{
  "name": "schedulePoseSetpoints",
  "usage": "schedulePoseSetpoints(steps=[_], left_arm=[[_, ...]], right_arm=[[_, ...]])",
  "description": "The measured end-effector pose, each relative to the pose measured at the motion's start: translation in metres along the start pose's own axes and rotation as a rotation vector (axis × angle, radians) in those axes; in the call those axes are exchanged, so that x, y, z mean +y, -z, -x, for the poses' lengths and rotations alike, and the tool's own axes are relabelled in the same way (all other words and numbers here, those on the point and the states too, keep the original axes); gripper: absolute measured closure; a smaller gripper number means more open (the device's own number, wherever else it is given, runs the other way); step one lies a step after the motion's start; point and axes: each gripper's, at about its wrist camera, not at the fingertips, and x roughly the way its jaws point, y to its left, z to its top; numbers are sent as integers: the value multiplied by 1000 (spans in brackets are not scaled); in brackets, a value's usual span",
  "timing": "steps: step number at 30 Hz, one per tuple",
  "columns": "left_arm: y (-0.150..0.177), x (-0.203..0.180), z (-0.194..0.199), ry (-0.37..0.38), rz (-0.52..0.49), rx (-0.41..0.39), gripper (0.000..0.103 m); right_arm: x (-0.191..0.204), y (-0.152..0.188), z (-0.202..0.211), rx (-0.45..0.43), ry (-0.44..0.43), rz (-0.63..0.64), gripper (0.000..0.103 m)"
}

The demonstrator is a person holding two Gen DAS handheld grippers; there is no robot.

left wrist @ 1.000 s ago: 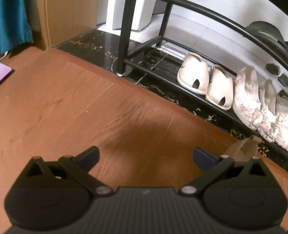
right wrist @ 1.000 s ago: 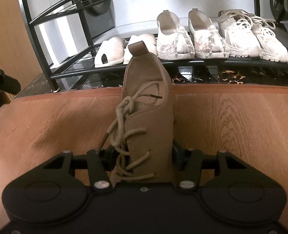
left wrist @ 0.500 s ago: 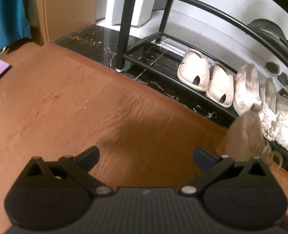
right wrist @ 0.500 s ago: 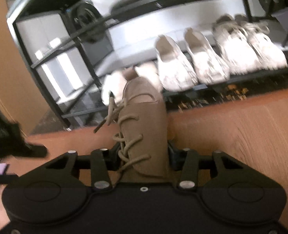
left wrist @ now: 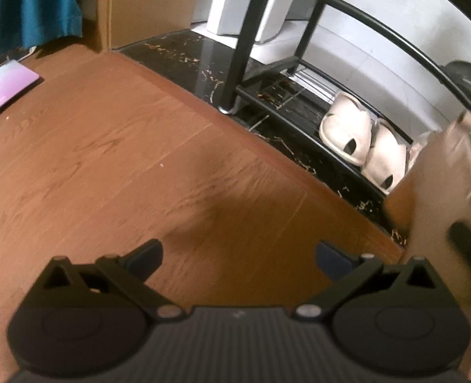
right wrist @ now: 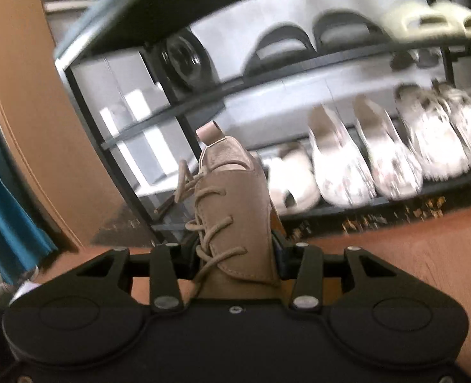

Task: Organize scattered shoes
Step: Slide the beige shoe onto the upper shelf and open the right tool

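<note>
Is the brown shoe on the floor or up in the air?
In the air: the right gripper is shut on the brown shoe.

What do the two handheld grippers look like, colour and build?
Both look alike. The left gripper has a black ribbed body, two round black housings, angular linkage arms with silver pivot pins, and dark blue finger pads. The right gripper has the same black housings, linkages and silver pins. No cables or sleeves show.

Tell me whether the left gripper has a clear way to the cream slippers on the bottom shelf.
Probably yes. The left gripper is open and empty, with only bare wooden floor between it and the cream slippers; the tan shoe sits off to their right.
</note>
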Motion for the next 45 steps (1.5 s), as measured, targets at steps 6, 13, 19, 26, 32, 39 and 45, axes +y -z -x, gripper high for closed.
schedulePoseSetpoints(steps=[6,13,19,26,32,39,45], left_arm=[[-3,2,-8,-26,27,16,1],[0,-3,-9,-12,-16,-10,1],[1,-11,-28,16,-68,3,1],[1,-13,-37,92,-72,-51,1],[2,-25,-55,112,-109,0,1],[3,-26,-61,119,-101,24,1],[2,-24,-59,106,-93,29,1]], right_arm=[[30,-51,1,-113,-94,-9,60],[64,-116,-73,-196,-99,27,60],[85,-152,-157,-229,-27,21,60],[93,-162,-242,-275,80,-30,60],[87,-165,-288,-249,142,-127,60],[93,-164,-297,-180,153,-76,45],[115,-141,-240,-226,154,114,15]])
